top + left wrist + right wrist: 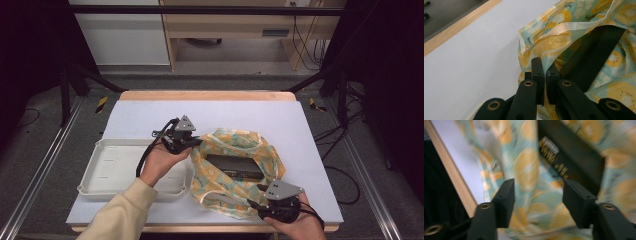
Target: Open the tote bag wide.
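— Where do we stand with the fruit-print cloth bag (235,167)?

— It lies on the white bench (150,117), right of the white plastic tray (107,167), with the flat black box (235,166) resting in its mouth. Our left tool (543,65) is clamped tight on the bag's far-left rim. Our right tool (537,195) stands with jaws apart over the near edge, pressing on nothing.

— So how do we do this well?

— We judge the step is working the bag around the box. We should keep the left pinch firm and low, then bring the right tool onto the near hem and close on one layer only, well clear of the box, so the cloth doesn't drag it.
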The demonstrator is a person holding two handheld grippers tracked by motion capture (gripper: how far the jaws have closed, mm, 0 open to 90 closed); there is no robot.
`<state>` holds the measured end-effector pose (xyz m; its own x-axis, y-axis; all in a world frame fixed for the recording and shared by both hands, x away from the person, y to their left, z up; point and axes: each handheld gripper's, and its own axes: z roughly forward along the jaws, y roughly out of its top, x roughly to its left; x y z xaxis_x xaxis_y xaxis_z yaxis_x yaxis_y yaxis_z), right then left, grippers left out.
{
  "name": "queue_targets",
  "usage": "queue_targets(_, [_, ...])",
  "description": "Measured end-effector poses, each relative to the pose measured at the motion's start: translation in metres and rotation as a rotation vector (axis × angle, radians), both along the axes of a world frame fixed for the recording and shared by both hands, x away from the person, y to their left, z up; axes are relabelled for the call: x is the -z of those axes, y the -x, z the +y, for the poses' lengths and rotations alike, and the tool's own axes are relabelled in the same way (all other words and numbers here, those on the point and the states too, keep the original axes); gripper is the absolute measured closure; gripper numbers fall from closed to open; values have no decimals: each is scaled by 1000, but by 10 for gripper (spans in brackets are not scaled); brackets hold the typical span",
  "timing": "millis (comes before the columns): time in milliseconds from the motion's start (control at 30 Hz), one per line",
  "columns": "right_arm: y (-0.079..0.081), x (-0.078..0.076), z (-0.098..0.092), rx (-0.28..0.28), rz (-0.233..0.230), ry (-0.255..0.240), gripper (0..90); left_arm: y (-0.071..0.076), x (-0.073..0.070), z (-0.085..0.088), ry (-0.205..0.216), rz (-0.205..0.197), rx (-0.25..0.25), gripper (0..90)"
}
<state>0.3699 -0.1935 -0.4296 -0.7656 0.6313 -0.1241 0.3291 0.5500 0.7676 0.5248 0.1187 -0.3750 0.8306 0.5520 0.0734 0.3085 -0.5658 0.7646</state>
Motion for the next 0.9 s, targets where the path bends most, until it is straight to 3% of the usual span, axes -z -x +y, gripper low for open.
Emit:
queue_targets(67, [-1,-6,-2,11,-12,-9,378,1,-1,0,2,-2,3,889])
queue_targets(167, [-8,-29,-13,102,-61,-3,329,5,-4,1,7,-8,9,889])
queue_targets(200, [-8,-29,-13,102,-61,-3,329,5,-4,1,7,-8,9,889])
queue_targets(233, [-18,-37,-21,187,-66,-7,303,6,-5,1,22,-15,9,890])
queue_targets(267, [-24,-39,-24,227,-69,-2,293,6,-6,1,26,-14,11,890])
queue_targets(333, [-38,-39,-29,276,-63,18,280,6,-6,0,28,-14,14,892])
queue_targets(400, [-56,-34,-32,321,-21,25,284,6,-6,-1,31,-14,21,892])
queue_targets(500, [-66,-28,-31,340,3,53,302,7,-8,-1,33,-18,22,892])
queue_targets(533, [-76,-20,-30,348,38,82,372,8,-9,-1,39,-19,23,893])
queue_targets(633, [-84,-13,-32,350,55,104,572,11,-11,-2,45,-26,35,893])
queue_targets(767, [-90,-14,-38,380,13,115,792,18,-15,-6,37,-39,56,894])
queue_targets(900, [-91,-17,-42,401,-40,117,881,18,-16,-11,6,-60,58,895])
